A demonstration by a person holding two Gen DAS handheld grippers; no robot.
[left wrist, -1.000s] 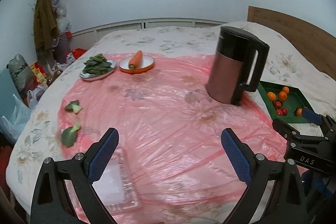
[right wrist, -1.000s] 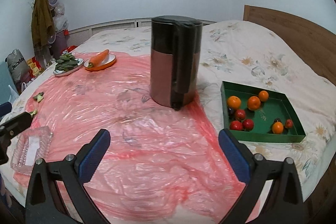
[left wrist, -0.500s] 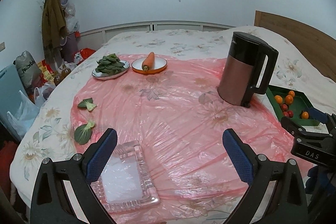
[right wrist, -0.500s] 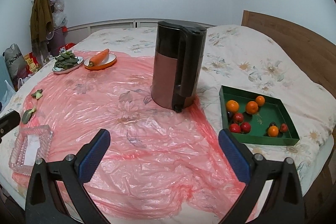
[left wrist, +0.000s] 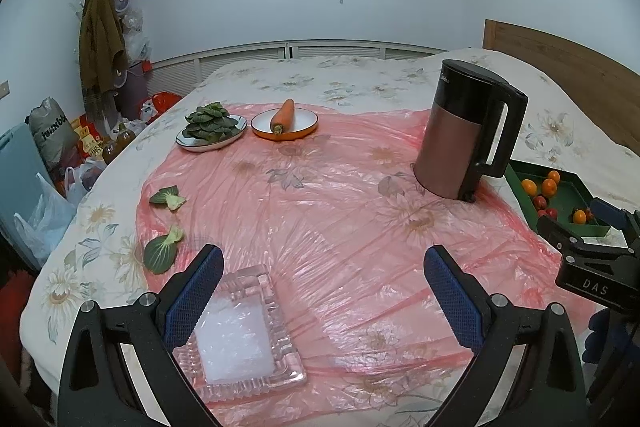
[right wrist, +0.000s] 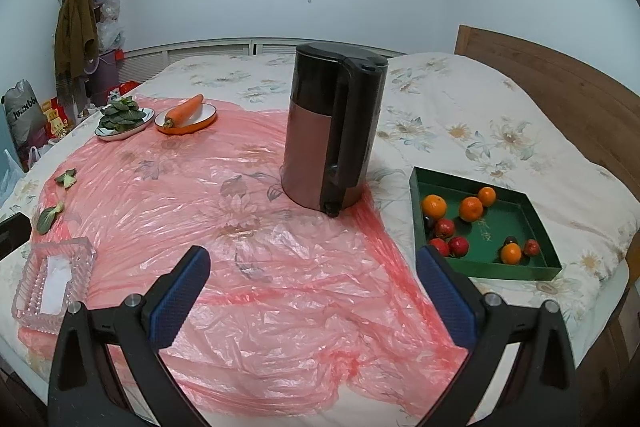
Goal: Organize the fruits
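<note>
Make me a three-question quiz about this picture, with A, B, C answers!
1. Where are the fruits?
A. clear glass dish
B. green tray
C. orange plate

2. How many orange fruits are in the tray?
A. two
B. four
C. seven

3. What is the right gripper doing?
A. open, holding nothing
B. squeezing the carrot
C. gripping the kettle

Answers:
1 B, they lie inside the tray's walls.
2 B, the right camera shows four.
3 A, its fingers are spread with only pink plastic between them.

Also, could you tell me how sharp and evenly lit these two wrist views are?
Left wrist view: sharp, soft even light, kettle shadow faint, fisheye bends the headboard. Right wrist view: equally crisp, mild sheen on the plastic sheet, dark corners.
</note>
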